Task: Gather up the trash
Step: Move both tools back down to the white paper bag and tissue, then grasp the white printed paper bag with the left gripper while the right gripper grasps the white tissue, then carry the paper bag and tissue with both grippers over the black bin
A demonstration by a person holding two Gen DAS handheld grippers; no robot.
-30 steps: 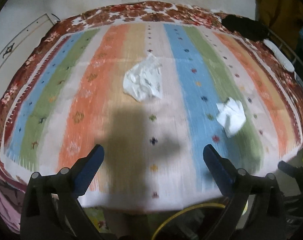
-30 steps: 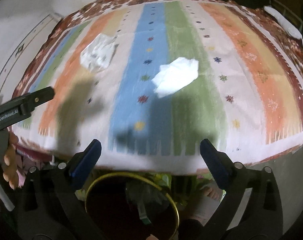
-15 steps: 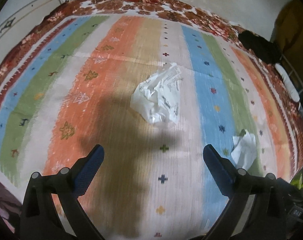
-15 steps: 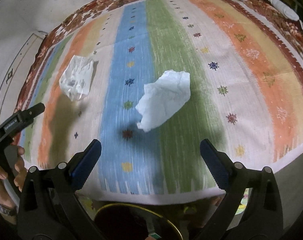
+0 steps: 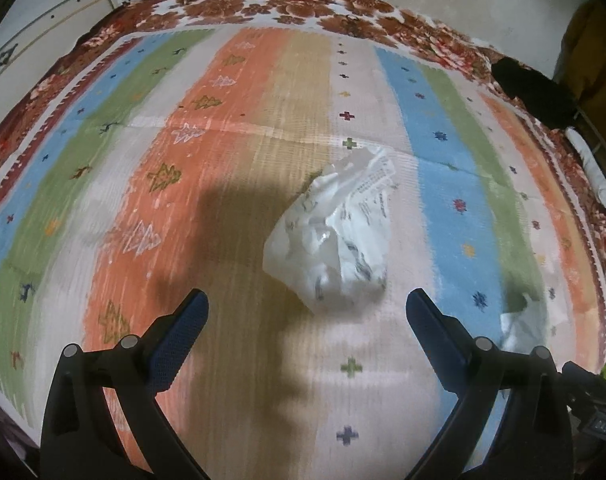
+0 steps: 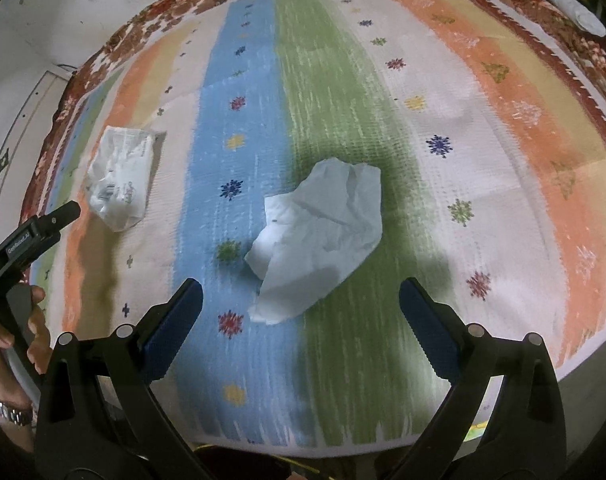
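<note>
Here both tongs (image 5: 307, 312) (image 6: 301, 300) hover spread above crumpled papers (image 5: 331, 236) (image 6: 319, 236).

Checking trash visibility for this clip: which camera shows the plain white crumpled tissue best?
The right wrist view: the plain white tissue lies whole and centred ahead of the open right gripper. The left wrist view catches only part of it at the right edge, behind a finger of the left gripper.

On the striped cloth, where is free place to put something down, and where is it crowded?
Free: the orange and green stripes left of the printed wrapper, and the white and orange stripes right of the white tissue. Crowded: the middle, where the wrapper and tissue lie with only the blue stripe between, each just ahead of an open gripper, left and right.
</note>
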